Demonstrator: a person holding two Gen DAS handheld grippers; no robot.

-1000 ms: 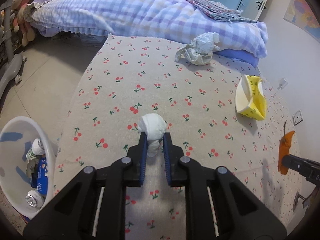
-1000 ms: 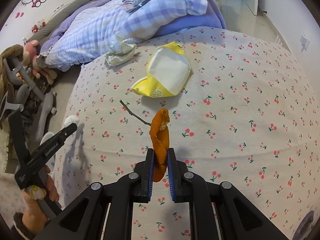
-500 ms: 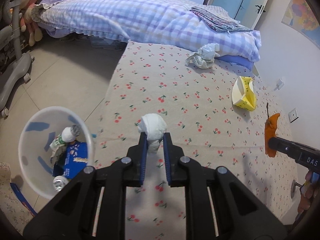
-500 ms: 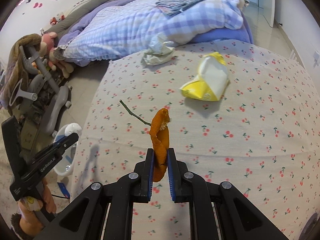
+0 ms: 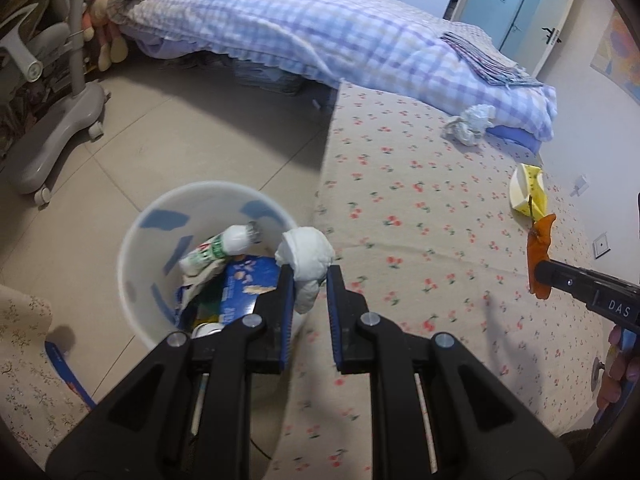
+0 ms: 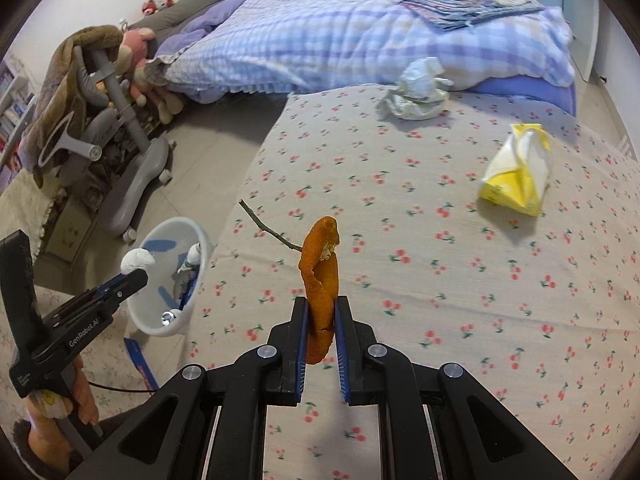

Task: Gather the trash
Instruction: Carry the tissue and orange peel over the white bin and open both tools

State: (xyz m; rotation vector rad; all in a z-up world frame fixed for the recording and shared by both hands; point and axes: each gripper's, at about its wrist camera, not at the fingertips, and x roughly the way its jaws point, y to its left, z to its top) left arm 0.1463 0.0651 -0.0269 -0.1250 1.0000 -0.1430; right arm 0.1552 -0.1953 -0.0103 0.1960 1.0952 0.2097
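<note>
left wrist view: your left claw [image 5: 307,280] is pinched narrow on a white wad [image 5: 306,258], which sticks up past the fingertips. just left of the claw and below it sits the white bin [image 5: 140,240] on the tiled floor; the wad hangs over its right rim. inside the bin you can see a crushed bottle [image 5: 220,248] and a blue box [image 5: 244,284]. right of the claw spreads the cherry-print mat [image 5: 420,200]. far right, your right claw [image 5: 538,270] holds an orange peel [image 5: 539,256] upright. ahead and right of your claw lie a yellow packet [image 5: 528,192] and, further off, a crumpled paper [image 5: 470,124] against the checked quilt [image 5: 320,36].

right wrist view: your right claw [image 6: 321,312] is clamped narrow on the peel [image 6: 320,276], with a thin twig [image 6: 268,228] jutting left from it. the mat [image 6: 440,280] lies under the claw. low left, your left claw [image 6: 134,276] carries the wad [image 6: 137,260] at the bin's [image 6: 160,320] near rim. the packet [image 6: 516,176] lies ahead right, the paper [image 6: 416,92] beyond it.
</note>
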